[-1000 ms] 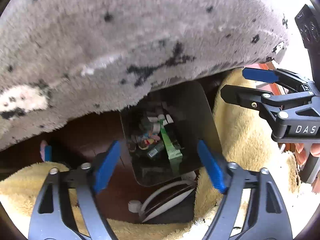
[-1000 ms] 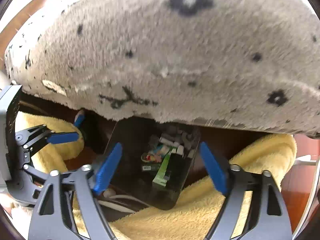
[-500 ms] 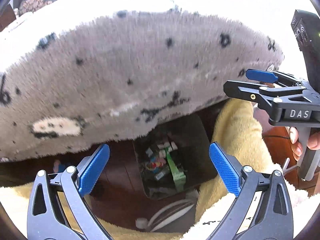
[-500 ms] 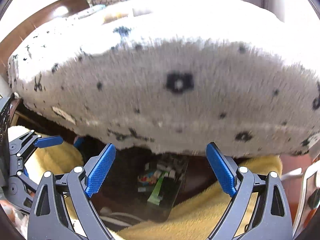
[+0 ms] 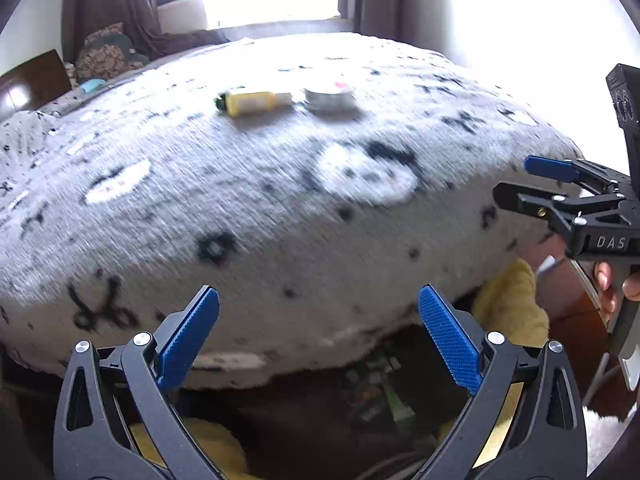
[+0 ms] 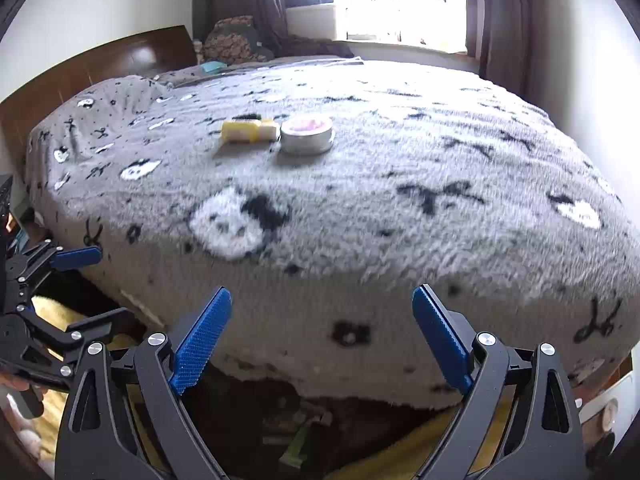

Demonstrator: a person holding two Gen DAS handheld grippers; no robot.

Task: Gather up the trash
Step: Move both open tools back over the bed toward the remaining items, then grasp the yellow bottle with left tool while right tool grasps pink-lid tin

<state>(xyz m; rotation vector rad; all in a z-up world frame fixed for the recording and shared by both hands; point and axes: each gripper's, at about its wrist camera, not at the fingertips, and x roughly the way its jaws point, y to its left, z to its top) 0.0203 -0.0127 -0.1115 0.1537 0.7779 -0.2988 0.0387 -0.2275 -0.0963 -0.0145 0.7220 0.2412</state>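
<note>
**A:** What's different from a second ago?

**B:** Back then the shaggy grey blanket (image 6: 360,208) filled my view and the dark trash bin (image 5: 376,396) sat plainly between my fingers. Now both views look across the top of the bed, and the bin is only a dim strip at six o'clock under the blanket's edge. My jaws stand wider than they did.

**A:** How are your hands?

**B:** Going left to right: my left gripper (image 5: 319,336) angles downward, blue ribbed pads spread wide, nothing between them. My right gripper (image 6: 322,336) is the same, spread and empty. In the left view it shows side-on at three o'clock, with my fingers (image 5: 608,288) round its handle.

**A:** And the trash?

**B:** On the blanket toward twelve o'clock: a yellow tube (image 6: 250,130) lying flat, and just right of it a round, shallow metal tin (image 6: 307,134) with something pink on top. They look to be touching.

**A:** Textures?

**B:** Plush pile printed with black bows and white faces; yellow fleece (image 5: 510,304) bunched below; brown wooden headboard (image 6: 100,72) at ten o'clock.
</note>
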